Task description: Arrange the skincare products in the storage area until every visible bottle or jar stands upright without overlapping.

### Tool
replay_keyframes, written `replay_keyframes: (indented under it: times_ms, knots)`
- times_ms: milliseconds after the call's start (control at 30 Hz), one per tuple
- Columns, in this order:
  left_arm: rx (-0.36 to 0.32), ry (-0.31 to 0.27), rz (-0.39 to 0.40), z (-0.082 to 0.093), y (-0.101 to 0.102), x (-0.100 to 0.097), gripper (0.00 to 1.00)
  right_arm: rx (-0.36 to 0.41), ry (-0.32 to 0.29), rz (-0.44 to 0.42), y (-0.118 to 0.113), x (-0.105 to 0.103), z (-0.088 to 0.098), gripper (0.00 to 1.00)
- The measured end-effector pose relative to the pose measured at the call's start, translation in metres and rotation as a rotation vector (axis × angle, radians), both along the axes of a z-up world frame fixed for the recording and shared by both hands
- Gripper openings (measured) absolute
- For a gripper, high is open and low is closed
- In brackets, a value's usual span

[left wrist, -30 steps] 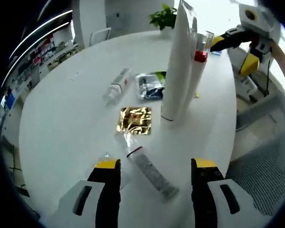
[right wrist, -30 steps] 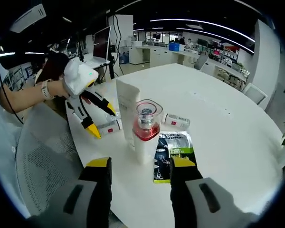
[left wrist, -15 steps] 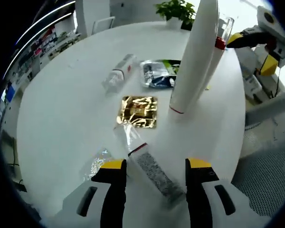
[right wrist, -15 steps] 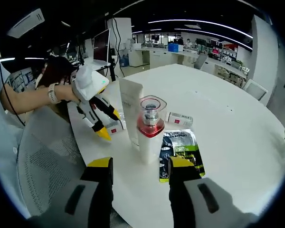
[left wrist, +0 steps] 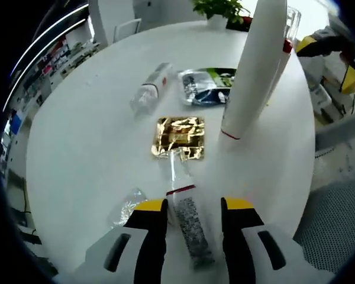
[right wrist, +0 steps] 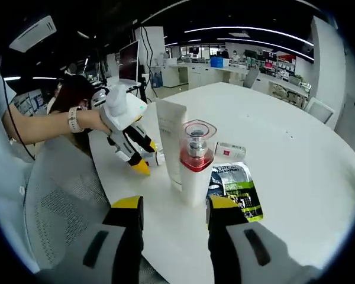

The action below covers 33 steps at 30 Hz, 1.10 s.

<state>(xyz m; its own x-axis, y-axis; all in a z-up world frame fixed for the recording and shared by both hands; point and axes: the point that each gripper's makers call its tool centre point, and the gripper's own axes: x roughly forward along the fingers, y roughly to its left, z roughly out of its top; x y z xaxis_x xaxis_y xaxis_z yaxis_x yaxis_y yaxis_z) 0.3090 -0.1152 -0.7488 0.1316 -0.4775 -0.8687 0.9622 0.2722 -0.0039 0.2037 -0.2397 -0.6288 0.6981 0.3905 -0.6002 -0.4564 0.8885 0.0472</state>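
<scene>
A grey-patterned tube (left wrist: 192,228) lies flat on the white round table (left wrist: 83,142), and my left gripper (left wrist: 194,206) stands open with one jaw on each side of it. Its clear tail points at a gold sachet (left wrist: 178,137). Beyond stand a tall white tube (left wrist: 254,65) and a red-collared pump bottle (left wrist: 287,35), both upright and close together. My right gripper (right wrist: 174,204) is open and holds nothing, just short of the pump bottle (right wrist: 195,165) and the white tube (right wrist: 171,142). The left gripper (right wrist: 147,158), held by a hand, is low over the table's left side.
A small white tube (left wrist: 151,94) and a black-green sachet (left wrist: 207,86) lie flat past the gold sachet. A crumpled clear wrapper (left wrist: 127,207) sits left of my left jaws. The right gripper (left wrist: 328,56) shows at top right. A grey mesh chair (right wrist: 53,219) stands by the table edge.
My left gripper has moved forward and down over the lying tube, and its jaws have narrowed around it. The right gripper view has shifted slightly; the standing items have not moved.
</scene>
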Motion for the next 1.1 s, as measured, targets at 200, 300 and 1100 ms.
replay_keyframes:
  times_ms: [200, 300, 1100]
  knots:
    - [-0.005, -0.007, -0.023, 0.0, -0.001, -0.003, 0.28, 0.043, 0.027, 0.016, 0.013, -0.003, -0.008, 0.44]
    - [-0.015, -0.008, -0.037, 0.0, -0.002, -0.004, 0.26, 0.073, 0.043, 0.026, 0.023, -0.005, -0.012, 0.44]
    - [-0.13, -0.004, 0.081, 0.028, 0.016, -0.008, 0.16, 0.17, 0.092, 0.028, 0.065, -0.017, -0.037, 0.35]
